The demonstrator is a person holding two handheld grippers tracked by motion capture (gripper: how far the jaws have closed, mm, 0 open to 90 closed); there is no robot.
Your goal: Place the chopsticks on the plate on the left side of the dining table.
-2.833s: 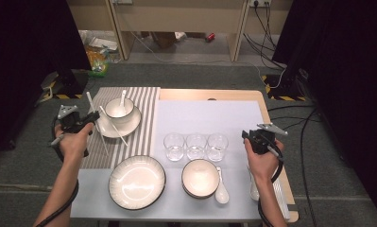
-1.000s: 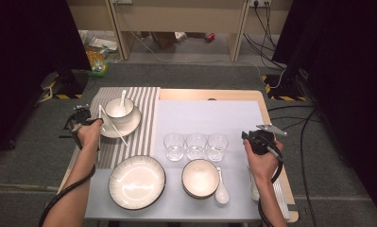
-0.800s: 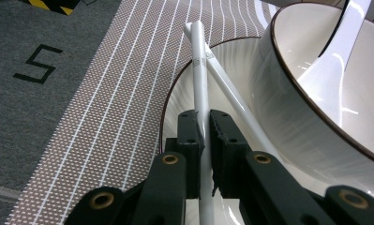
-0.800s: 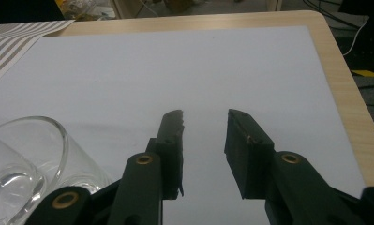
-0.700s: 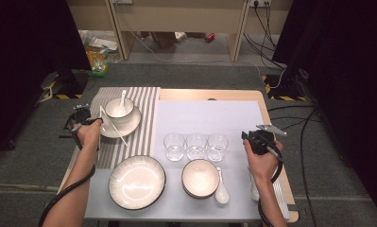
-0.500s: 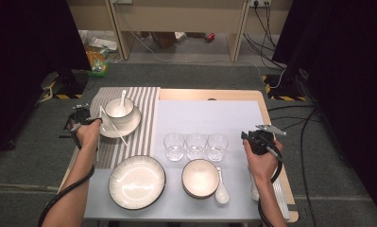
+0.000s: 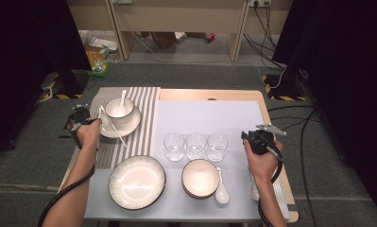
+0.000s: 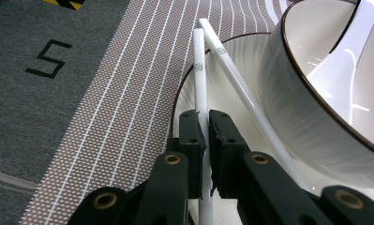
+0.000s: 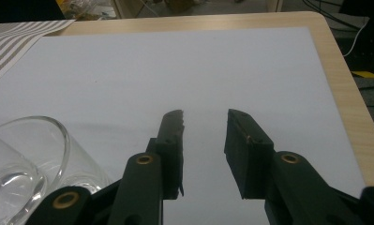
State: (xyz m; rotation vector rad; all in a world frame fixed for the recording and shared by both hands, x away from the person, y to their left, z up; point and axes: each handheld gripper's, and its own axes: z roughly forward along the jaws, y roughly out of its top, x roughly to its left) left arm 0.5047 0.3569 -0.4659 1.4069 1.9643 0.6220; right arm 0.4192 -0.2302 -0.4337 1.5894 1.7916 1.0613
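My left gripper is shut on a white chopstick whose far end rests over the saucer's rim. A second white chopstick lies slanted beside it, against the white bowl that holds a white spoon. From above, the left gripper sits at the table's left edge next to the bowl and saucer. Near the right edge my right gripper hovers over the white mat; its jaws are open with nothing between them.
Three clear glasses stand in a row mid-table, one near my right jaws. A large plate, a small bowl and a white spoon sit along the front edge. The striped placemat lies left, the white mat right.
Since the earliest frame my left hand has shifted slightly toward the saucer and the chopstick it holds has come down along the rim. Over the last second nothing has visibly moved.
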